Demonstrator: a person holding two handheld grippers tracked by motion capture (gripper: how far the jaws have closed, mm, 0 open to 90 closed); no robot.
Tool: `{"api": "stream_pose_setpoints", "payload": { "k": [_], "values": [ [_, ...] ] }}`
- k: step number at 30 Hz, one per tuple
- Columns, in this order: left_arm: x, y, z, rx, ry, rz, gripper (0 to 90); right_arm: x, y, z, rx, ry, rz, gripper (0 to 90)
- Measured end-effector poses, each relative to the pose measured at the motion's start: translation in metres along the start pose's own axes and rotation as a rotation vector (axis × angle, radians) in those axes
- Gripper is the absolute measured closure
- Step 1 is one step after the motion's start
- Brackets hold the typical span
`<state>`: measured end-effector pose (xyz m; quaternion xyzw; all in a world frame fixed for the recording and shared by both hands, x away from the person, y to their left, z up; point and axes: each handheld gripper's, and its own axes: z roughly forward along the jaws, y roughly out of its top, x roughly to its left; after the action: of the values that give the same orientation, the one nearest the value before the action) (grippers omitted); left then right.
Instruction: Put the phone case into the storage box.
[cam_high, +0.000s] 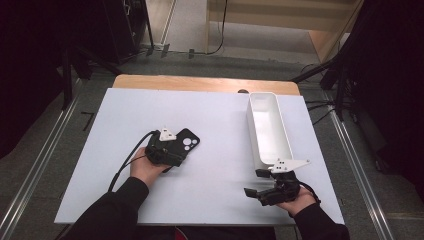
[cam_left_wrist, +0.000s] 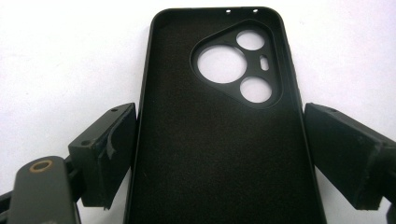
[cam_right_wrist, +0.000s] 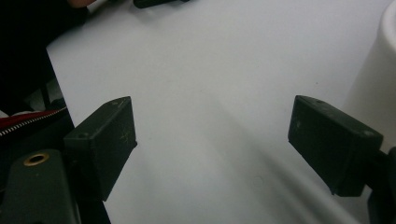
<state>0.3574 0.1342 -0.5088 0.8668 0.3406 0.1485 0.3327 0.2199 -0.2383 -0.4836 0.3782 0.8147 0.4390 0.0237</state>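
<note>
High view: one phone case (cam_high: 188, 142), one white bin (cam_high: 268, 128).

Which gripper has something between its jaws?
The left gripper: the black phone case lies between its jaws. The right gripper stands open over bare white table, beside the white bin.

Phone case (cam_left_wrist: 219, 140) lower end beyond the picture's edge
</note>
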Motion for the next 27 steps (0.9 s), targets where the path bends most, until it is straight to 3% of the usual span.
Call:
{"api": "stream_pose_setpoints", "payload": {
  "k": [22, 27],
  "values": [
    [0.0025, 0.0028, -0.0031, 0.014, -0.009, -0.016, 13.6, 0.0002, 0.0002, 0.0004, 0.000, 0.000, -0.003, 13.4],
    [0.0044, 0.0060, -0.0089, -0.016, -0.007, -0.029, 13.6, 0.0002, 0.0002, 0.0003, 0.000, 0.001, -0.003, 13.4]
  ]
}}
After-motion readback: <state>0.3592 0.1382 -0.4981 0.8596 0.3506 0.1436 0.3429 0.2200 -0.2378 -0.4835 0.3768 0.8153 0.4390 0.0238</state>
